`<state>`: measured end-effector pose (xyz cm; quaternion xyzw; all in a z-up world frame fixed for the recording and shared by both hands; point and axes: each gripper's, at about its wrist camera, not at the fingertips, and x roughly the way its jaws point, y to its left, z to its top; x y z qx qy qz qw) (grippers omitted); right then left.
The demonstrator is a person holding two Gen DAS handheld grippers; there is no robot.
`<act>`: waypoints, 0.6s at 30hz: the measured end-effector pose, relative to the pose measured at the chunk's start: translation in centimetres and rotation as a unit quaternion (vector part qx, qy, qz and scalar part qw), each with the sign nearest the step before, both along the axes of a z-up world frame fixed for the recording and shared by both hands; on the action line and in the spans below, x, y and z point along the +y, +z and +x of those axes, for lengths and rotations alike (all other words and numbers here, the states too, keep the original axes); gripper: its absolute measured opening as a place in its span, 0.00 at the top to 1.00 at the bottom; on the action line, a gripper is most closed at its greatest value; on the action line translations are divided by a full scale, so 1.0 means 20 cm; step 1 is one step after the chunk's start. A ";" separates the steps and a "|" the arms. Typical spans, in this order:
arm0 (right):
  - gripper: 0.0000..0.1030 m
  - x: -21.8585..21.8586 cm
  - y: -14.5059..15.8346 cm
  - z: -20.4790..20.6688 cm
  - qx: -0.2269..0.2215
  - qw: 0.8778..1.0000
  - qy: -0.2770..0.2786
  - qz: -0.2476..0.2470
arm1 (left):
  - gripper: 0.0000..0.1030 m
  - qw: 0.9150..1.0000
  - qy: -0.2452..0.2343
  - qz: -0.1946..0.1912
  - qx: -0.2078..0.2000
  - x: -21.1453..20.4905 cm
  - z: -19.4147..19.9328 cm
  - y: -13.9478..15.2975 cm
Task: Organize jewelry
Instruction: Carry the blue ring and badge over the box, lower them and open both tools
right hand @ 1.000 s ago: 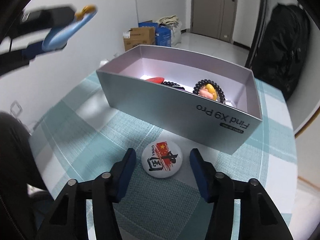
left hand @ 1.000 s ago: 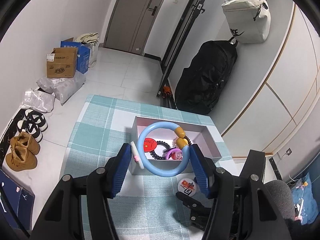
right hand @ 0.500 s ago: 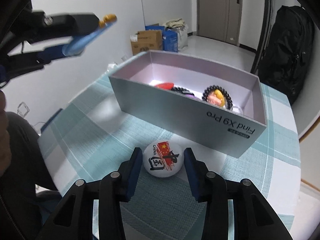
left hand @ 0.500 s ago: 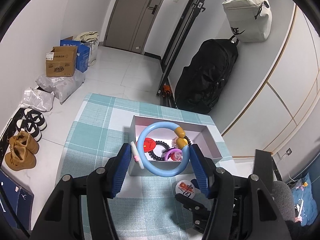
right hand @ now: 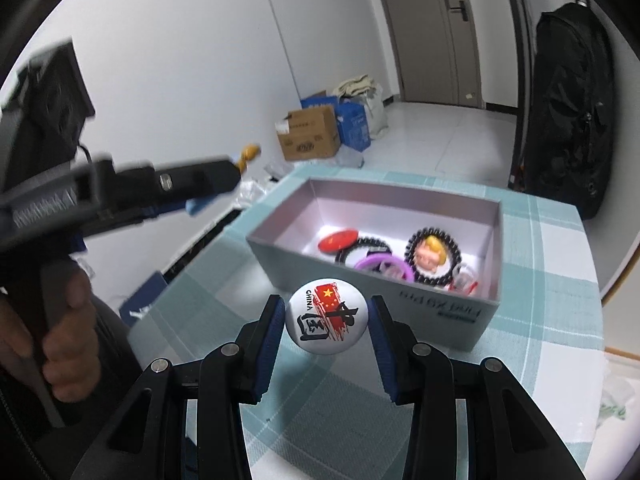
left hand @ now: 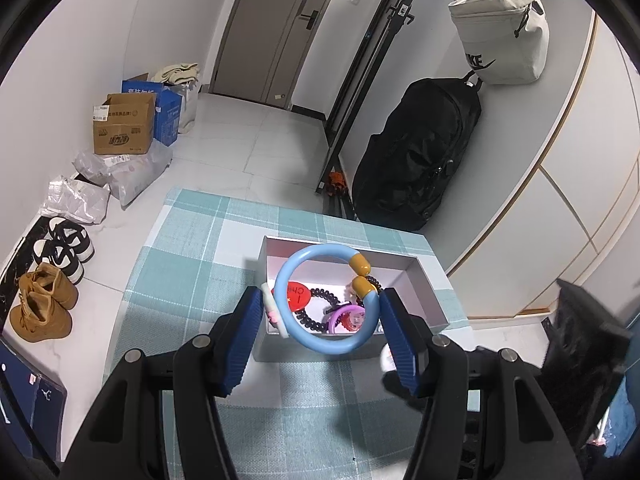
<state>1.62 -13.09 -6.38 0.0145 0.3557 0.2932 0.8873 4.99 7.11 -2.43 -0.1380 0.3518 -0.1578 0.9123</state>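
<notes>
The right gripper (right hand: 327, 322), its jaws just closed, clamped the white badge (right hand: 326, 316) above the tablecloth (right hand: 552, 320), before the box (right hand: 484, 302). It needed lifting over the near wall. The left gripper (left hand: 320, 320) pinched the blue bangle (left hand: 329, 300).

Both grippers had black angular frames with silver screws; the fingers (right hand: 269, 340) wore ribbed blue pads (left hand: 400, 340).

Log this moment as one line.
left gripper: shut on bangle | right gripper: shut on badge | box: open on table
</notes>
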 end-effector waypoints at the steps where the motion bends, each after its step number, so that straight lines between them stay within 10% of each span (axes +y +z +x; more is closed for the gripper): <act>1: 0.60 -0.02 0.01 0.01 -0.002 1.000 -0.003 0.007 | 0.47 1.000 0.001 0.001 0.000 0.00 0.01 0.00; 18: 0.60 -0.16 0.14 0.18 -0.018 0.995 -0.029 0.092 | 0.47 1.000 -0.013 -0.002 0.015 -0.08 0.14 -0.02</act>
